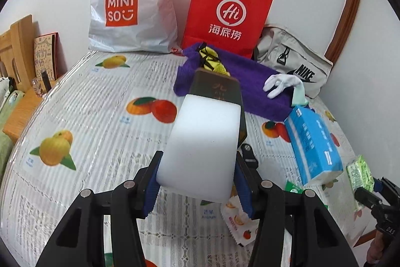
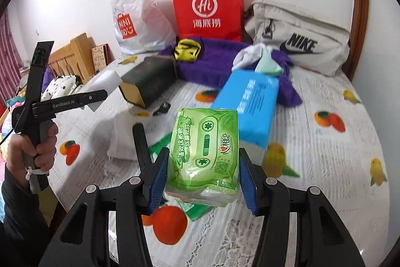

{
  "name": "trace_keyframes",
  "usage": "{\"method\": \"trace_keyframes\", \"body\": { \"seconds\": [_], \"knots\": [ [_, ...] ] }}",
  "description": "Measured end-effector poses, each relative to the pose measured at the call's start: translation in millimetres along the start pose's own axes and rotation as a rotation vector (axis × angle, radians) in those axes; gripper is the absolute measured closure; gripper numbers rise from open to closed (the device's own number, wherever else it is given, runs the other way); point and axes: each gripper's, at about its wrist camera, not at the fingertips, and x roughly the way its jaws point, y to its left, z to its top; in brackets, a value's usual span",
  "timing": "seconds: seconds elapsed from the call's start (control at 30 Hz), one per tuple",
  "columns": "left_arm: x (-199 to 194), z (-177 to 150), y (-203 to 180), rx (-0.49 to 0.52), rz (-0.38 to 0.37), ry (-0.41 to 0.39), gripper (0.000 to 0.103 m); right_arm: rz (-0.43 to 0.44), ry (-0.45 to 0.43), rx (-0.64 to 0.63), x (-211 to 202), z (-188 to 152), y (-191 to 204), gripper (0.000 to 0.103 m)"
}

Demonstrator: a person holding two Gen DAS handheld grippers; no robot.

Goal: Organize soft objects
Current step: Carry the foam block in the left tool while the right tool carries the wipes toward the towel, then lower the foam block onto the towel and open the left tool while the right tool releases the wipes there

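My left gripper (image 1: pixel 197 189) is shut on a white foam block (image 1: pixel 202 147) and holds it above the fruit-print tablecloth (image 1: pixel 87 116). The same block (image 2: pixel 105 84) shows at the left of the right wrist view, with a hand (image 2: pixel 40 149) on that gripper's handle. My right gripper (image 2: pixel 203 182) is shut on a green pack of tissues (image 2: pixel 205 152), also clear of the table. A blue tissue pack (image 2: pixel 247 104) lies just beyond it. Behind are a purple towel (image 1: pixel 255 86), a yellow-black cloth item (image 1: pixel 212 59) and a white glove (image 1: pixel 277 84).
A dark box (image 2: pixel 152 81) lies by the towel. A white Miniso bag (image 1: pixel 132 4), a red paper bag (image 1: pixel 227 9) and a grey Nike bag (image 1: pixel 295 61) stand along the wall. Small snack packets (image 1: pixel 240 219) lie under my left gripper. Wooden furniture (image 1: pixel 17 46) is at the left.
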Motion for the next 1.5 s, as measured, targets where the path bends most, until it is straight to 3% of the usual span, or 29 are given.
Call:
{"method": "trace_keyframes", "body": {
  "seconds": [0.53,1.5],
  "knots": [
    [-2.4,62.3,-12.8,0.026,-0.011,-0.014,0.052,-0.016,-0.021,0.025,8.2,59.5,-18.9,0.051],
    [84.2,135.2,-37.6,0.080,-0.007,0.086,0.052,-0.025,0.020,0.131,86.9,123.2,-82.2,0.051]
  ]
}}
